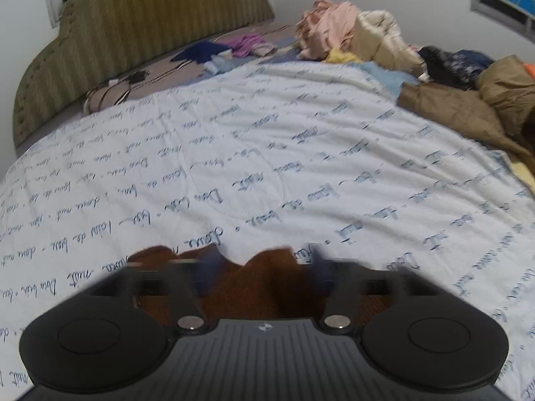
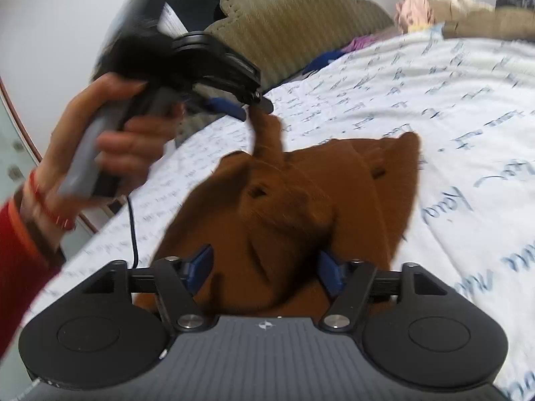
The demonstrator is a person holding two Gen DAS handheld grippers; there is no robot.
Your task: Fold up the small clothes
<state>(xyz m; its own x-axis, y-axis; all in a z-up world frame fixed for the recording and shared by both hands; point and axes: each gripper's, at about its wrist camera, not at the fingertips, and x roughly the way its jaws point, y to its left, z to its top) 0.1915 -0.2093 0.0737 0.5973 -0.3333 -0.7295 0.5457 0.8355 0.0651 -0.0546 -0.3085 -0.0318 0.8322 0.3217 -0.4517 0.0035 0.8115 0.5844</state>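
A small brown garment (image 2: 294, 200) lies on the white bedspread with blue script (image 2: 451, 107). In the right wrist view my left gripper (image 2: 249, 108), held in a hand, pinches a corner of the garment and lifts it into a peak. My right gripper (image 2: 264, 267) has its blue fingers (image 2: 200, 264) wide apart on either side of the garment's near part, touching but not clamping it. In the left wrist view, which is blurred, brown cloth (image 1: 254, 287) lies between that gripper's fingers (image 1: 207, 267).
A green padded headboard (image 1: 133, 33) stands at the far side. A pile of clothes (image 1: 367, 36) lies at the far right, with a brown jacket (image 1: 468, 107) beside it. Small garments (image 1: 227, 50) and cables (image 1: 113, 90) lie near the headboard.
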